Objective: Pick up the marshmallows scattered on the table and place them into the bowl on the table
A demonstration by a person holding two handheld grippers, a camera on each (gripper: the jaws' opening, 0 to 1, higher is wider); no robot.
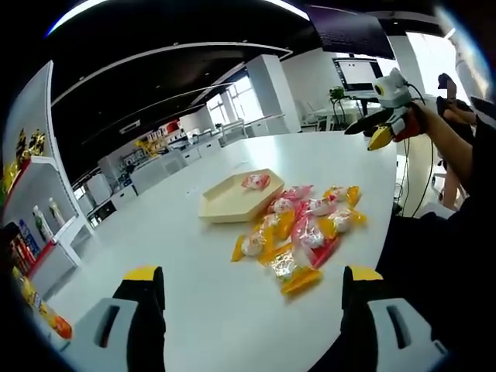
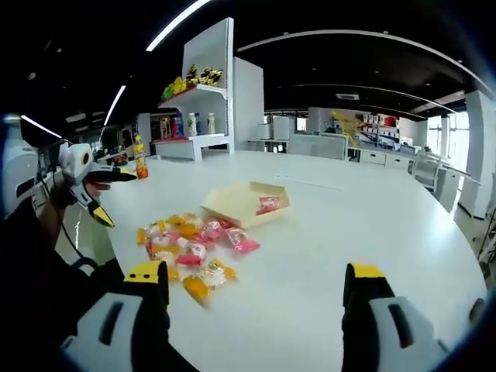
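Early pick stage, by the look of it: one wrapped sweet already in the bowl (image 1: 232, 198), rest of the marshmallows (image 1: 302, 232) piled on the table (image 1: 217, 310) just at its 4 o'clock in left gripper view. Left gripper (image 1: 252, 291) jaws wide, empty. Right gripper (image 2: 256, 283) also wide, empty, up off the table. Next: lower one gripper w/ jaws straddling a single wrapper at the pile's edge, then close.

worktop (image 1: 232, 310) carries bowl (image 1: 229, 201) and marshmallows (image 1: 298, 229) | one marshmallow (image 1: 256, 181) in bowl | pile just beside bowl, on its near side toward the person | shelf (image 2: 198, 116) beyond worktop's far edge in right gripper view
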